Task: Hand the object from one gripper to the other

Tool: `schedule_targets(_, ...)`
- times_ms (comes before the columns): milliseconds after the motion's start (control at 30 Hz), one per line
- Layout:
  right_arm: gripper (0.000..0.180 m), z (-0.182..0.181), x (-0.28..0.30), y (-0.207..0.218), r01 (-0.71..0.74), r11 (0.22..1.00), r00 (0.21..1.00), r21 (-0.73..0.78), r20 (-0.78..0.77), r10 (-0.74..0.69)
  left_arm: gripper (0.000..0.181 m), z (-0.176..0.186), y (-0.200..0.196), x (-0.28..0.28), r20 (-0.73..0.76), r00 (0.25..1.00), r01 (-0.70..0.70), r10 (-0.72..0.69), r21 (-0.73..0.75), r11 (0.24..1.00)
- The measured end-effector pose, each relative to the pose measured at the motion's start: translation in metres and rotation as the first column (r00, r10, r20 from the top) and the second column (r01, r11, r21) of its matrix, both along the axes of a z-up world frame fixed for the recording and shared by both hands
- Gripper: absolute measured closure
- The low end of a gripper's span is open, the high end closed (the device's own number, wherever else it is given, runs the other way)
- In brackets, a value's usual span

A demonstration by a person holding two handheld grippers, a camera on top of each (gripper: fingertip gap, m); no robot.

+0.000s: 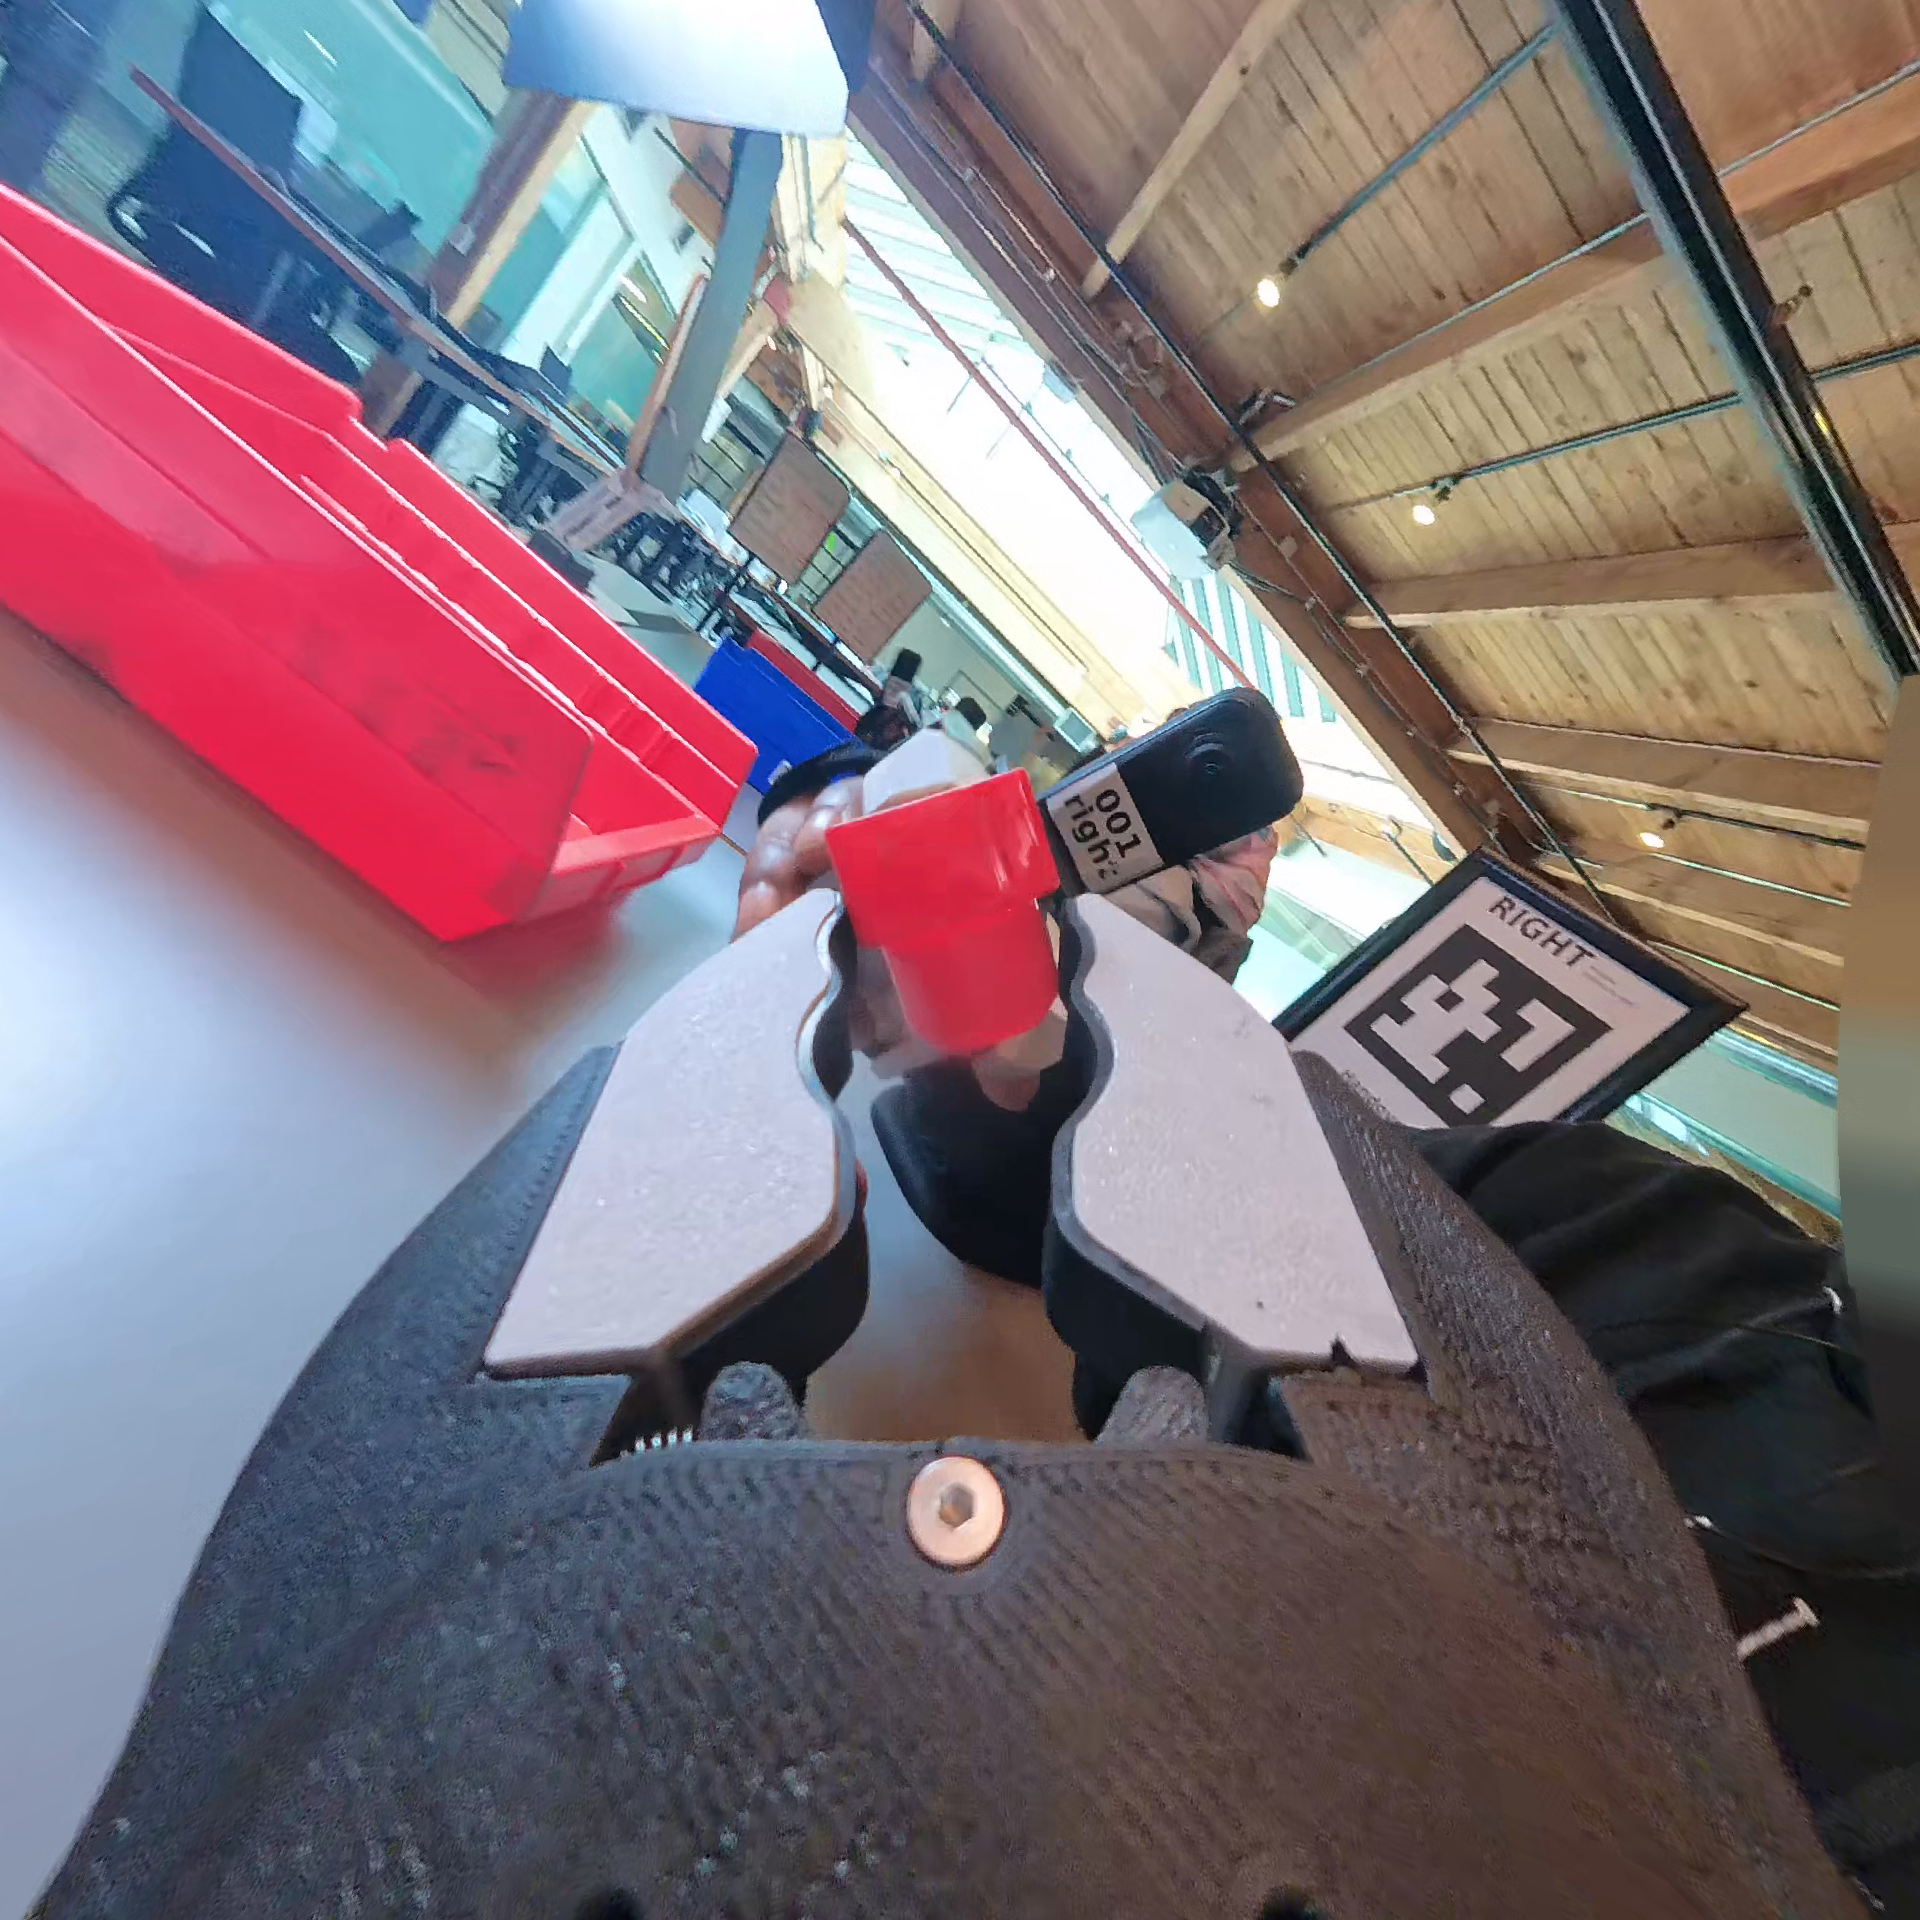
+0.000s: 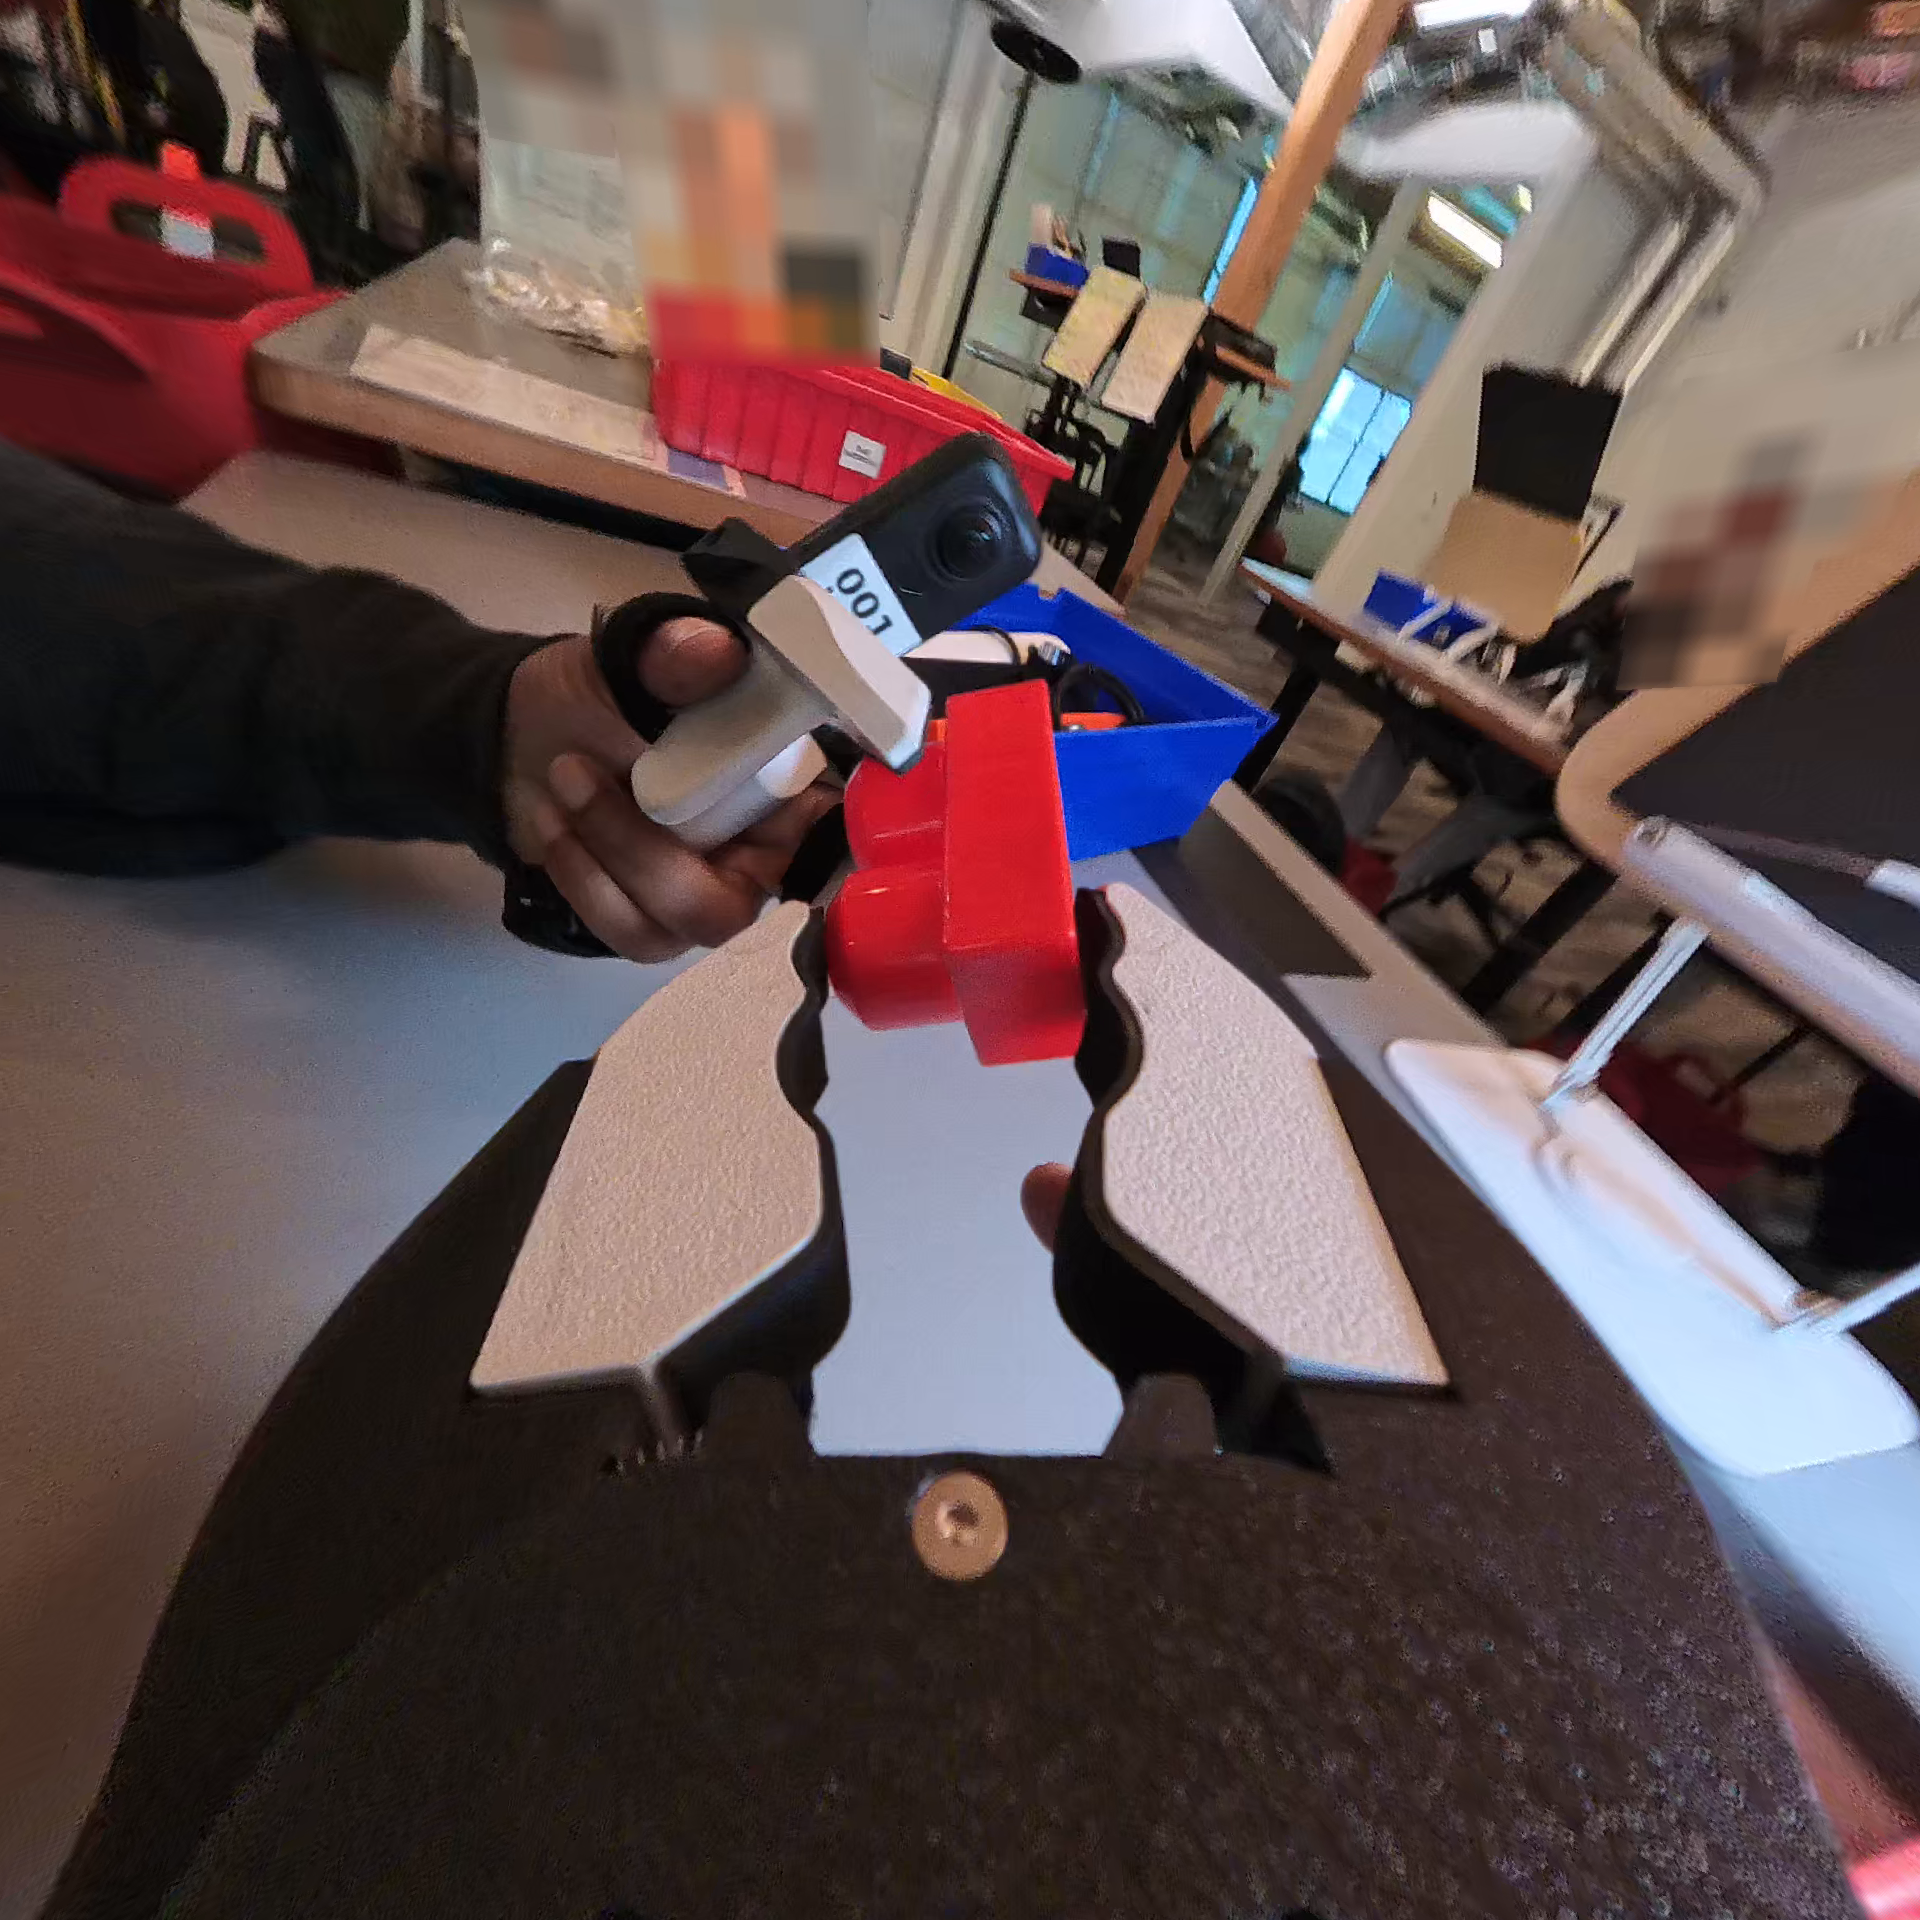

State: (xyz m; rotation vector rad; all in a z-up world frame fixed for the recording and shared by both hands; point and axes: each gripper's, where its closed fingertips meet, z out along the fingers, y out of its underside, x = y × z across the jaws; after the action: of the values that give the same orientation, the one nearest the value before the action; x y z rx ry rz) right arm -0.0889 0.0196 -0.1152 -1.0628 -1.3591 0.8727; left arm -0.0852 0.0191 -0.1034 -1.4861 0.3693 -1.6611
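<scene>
Glossy red plastic stepped block (image 2: pixel 961 883) mid-frame, pinched between both the left gripper (image 1: pixel 951 935) and right gripper (image 2: pixel 951 940), grainy grey fingers (image 2: pixel 1226 1164), hand (image 2: pixel 623 821) at centre left

A white printed label (image 1: pixel 1103 837) sits on a black camera (image 1: pixel 1195 774); a framed marker card (image 1: pixel 1496 1003) carries a heading, and a red bin (image 2: pixel 831 416) bears a small sticker (image 2: pixel 861 454).

Black textured claw (image 2: pixel 951 961), grey wavy-edged fingers (image 2: pixel 675 1174), silver screw (image 2: pixel 958 1525), dark sleeve (image 2: pixel 208 665).

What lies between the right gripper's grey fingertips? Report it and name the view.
A red plastic studded block fills the gap between the right gripper's fingertips, shown in the right wrist view.
</scene>
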Motion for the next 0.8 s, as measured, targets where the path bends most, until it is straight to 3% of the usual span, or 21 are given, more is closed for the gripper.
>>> schedule_targets(100, 0.126, 0.008, -0.006, -0.008, -0.077, 0.95, 0.997, -0.304, -0.025, 0.073, 0.145, 0.006, -0.003, -0.009, -0.015, 1.0, -0.022, 0.024, 0.113, 0.993)
schedule_targets(167, 0.117, 0.012, -0.005, -0.018, -0.187, 0.818, 0.981, -0.544, -0.06, 0.184, 0.146, 0.004, -0.01, -0.012, -0.101, 0.993, -0.028, 0.058, 0.274, 0.961)
schedule_targets(267, 0.117, 0.011, -0.003, -0.02, -0.247, 0.587, 0.96, -0.771, -0.113, 0.257, 0.146, -0.003, -0.018, -0.012, -0.22, 0.971, 0.01, 0.092, 0.422, 0.907)
schedule_targets(333, 0.115, 0.001, -0.005, -0.019, -0.241, 0.482, 0.954, -0.842, -0.116, 0.275, 0.146, -0.002, -0.025, -0.011, -0.218, 0.974, 0.042, 0.065, 0.451, 0.892)
schedule_targets(433, 0.107, -0.018, -0.009, -0.024, -0.216, 0.406, 0.94, -0.888, -0.078, 0.332, 0.146, -0.001, -0.032, -0.011, -0.21, 0.977, 0.08, 0.024, 0.472, 0.878)
schedule_targets(567, 0.132, -0.009, -0.009, -0.048, -0.329, 0.238, 0.869, -0.914, -0.195, 0.455, 0.147, -0.001, -0.042, -0.012, -0.217, 0.976, 0.131, -0.022, 0.499, 0.857)
schedule_targets(800, 0.135, 0.0, -0.009, -0.035, -0.355, 0.375, 0.903, -0.856, -0.209, 0.377, 0.139, 0.003, -0.028, -0.017, -0.189, 0.982, 0.073, 0.002, 0.39, 0.918)
